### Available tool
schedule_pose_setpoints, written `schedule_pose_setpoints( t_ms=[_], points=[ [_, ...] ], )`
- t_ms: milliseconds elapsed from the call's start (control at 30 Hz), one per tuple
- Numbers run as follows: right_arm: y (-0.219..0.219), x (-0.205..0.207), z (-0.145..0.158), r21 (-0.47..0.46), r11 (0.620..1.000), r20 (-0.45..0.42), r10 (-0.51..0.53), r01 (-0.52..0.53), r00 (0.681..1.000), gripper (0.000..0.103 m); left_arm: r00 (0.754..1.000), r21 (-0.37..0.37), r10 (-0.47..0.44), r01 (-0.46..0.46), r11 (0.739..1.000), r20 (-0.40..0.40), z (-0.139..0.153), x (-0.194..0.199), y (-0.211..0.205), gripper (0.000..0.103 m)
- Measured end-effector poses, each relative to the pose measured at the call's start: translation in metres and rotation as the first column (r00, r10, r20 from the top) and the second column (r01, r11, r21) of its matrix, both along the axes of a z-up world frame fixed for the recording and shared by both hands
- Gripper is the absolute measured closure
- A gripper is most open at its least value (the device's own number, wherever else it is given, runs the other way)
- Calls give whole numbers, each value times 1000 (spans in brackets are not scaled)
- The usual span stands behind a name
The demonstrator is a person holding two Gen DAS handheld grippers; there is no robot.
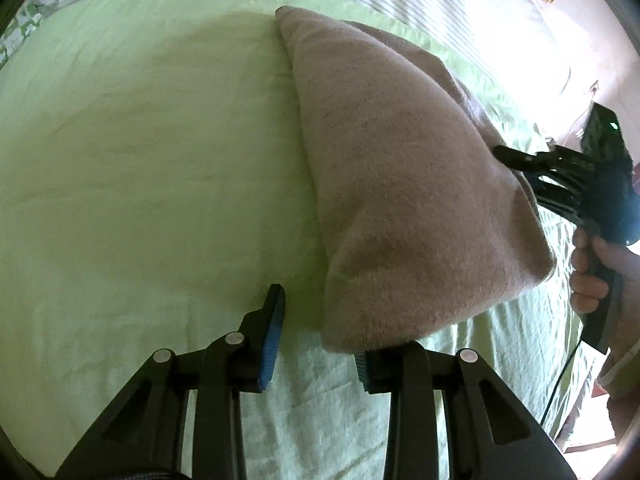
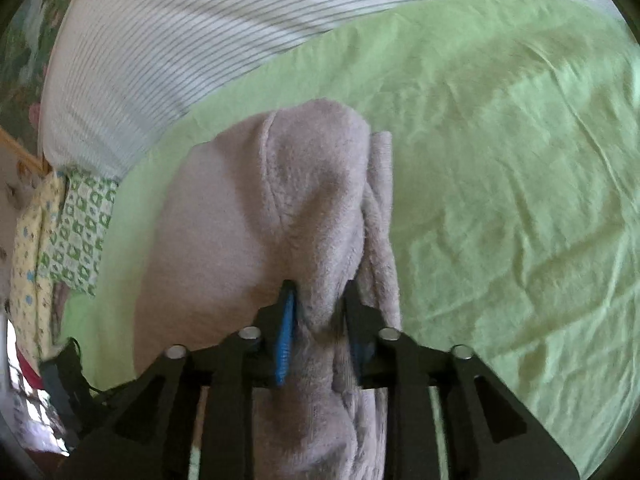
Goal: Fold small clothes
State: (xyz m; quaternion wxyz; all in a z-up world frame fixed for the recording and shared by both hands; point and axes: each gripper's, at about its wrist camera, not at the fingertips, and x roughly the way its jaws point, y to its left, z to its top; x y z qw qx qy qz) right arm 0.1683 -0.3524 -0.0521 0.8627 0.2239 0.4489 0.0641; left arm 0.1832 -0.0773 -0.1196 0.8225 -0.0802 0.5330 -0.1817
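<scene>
Fuzzy mauve fleece garment (image 2: 320, 216), folded, on wrinkled green bed sheet (image 2: 500, 184) — right gripper (image 2: 318, 304) jaws pinch its bunched edge; left gripper (image 1: 320, 344) jaws wide, empty.

A green sheet (image 2: 500, 160) lies beside striped bedding (image 2: 180, 40) and patterned cloths (image 2: 80, 232).

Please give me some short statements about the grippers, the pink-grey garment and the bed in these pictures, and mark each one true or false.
1. The right gripper is closed on the pink-grey garment. True.
2. The left gripper grips the garment too. False: its jaws stand open, with green sheet between them.
3. The garment lies on a green sheet. True.
4. The garment lies fully spread in one layer. False: it is doubled over, with a fold line along its left side.
5. A striped cover lies beyond the green sheet. True.
</scene>
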Motion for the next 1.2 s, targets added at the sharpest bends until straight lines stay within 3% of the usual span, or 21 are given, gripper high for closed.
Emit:
schedule_pose_setpoints(
  t_ms=[100,367,600,800,1000,1067,1200],
  points=[
    [-11,-24,11,-8,999,28,-50,50,998,63,999,-35,25,-27,999,-34,-1,-5,13,69],
    [-3,-91,33,-18,997,121,-74,77,990,62,999,-27,-31,31,999,-24,28,-36,35,67],
    [22,-92,39,-4,1000,144,-14,15,989,62,996,-96,-50,57,994,76,76,-31,34,67],
    [40,-80,35,-2,999,138,36,-36,990,62,990,-142,-46,65,988,133,94,-3,7,67],
    [31,-71,-5,-105,994,-47,-1,-4,999,76,998,12,-64,64,998,-11,45,14,-10,62],
    [20,-76,-20,-90,996,-81,-28,21,996,90,997,11,-60,60,998,-51,31,12,-7,61],
    [17,-85,-27,-96,995,-73,-25,18,997,95,995,3,-58,59,998,-79,14,5,-2,58]
  ],
)
